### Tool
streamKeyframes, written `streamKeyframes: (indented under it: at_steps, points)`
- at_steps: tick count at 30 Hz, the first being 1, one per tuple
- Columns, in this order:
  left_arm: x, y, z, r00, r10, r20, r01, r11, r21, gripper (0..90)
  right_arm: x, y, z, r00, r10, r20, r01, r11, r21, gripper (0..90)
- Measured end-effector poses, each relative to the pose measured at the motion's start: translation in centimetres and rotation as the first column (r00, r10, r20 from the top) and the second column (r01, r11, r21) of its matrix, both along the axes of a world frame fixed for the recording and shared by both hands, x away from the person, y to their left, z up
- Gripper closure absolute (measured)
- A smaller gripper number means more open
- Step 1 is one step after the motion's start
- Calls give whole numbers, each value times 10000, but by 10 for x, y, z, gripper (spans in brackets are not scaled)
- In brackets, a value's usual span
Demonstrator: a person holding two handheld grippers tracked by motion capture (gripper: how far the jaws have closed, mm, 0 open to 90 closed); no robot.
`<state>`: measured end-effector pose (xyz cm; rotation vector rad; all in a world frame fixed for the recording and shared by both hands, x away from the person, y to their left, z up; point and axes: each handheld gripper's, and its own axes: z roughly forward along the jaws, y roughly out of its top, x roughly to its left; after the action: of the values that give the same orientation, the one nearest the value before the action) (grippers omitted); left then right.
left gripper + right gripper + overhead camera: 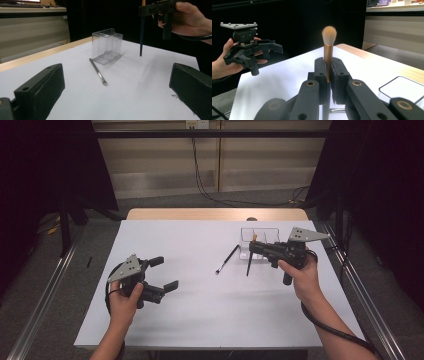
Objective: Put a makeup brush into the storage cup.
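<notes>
Makeup brush (328, 47) upright, bristles up, handle down

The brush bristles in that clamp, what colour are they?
Pale orange, whitish at the tip; clearest in the right gripper view.

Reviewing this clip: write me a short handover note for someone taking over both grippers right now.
Right gripper: shut on the makeup brush, held upright, bristles up, handle tip hanging above the table beside the clear organizer.
Left gripper: open, holding nothing, over the white table.
Thin brush: lying flat on the table in front of the organizer.
Done: one brush picked up.
Left, probably: put it into the organizer, then pick up the thin brush.
</notes>
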<state>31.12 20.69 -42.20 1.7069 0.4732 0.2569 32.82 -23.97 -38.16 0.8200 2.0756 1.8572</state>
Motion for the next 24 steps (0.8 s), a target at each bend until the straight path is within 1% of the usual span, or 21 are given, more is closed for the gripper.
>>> streamKeyframes:
  at_steps: [2,4,7,9,11,13,14,16,20,24]
  points:
    - [-2,2,0,10000,-2,39,2,10000,56,0,1,-1,0,10000,-32,-7,32,10000,15,843]
    - [-3,4,-1,10000,28,52,-28,10000,10,0,2,-1,0,10000,-35,-14,35,10000,36,843]
    - [-4,6,-2,9999,77,70,-77,10000,-44,0,3,-1,1,10000,-81,6,81,9999,-60,844]
    - [-4,8,-3,9999,106,90,-106,9999,19,0,4,-1,2,9999,-93,47,93,9999,-45,843]
    - [-4,9,-3,10000,68,54,-68,9999,-87,0,4,0,4,9999,-107,66,108,9999,-89,843]
    - [-4,10,-4,9999,117,113,-117,9999,3,0,5,0,5,9999,-109,102,110,9999,-114,843]
    - [-5,11,-4,9999,100,53,-99,9999,-46,0,6,0,5,9999,-125,105,126,9999,-117,843]
    - [-5,12,-5,9999,133,68,-133,9999,31,0,7,-1,6,9997,-206,121,208,9997,-106,843]
    - [-6,14,-8,9999,106,19,-106,9999,6,0,11,-1,8,9995,-286,104,287,9995,-109,844]
    - [-6,15,-8,9999,105,51,-105,9999,23,0,15,1,10,9993,-355,152,357,9993,-133,843]
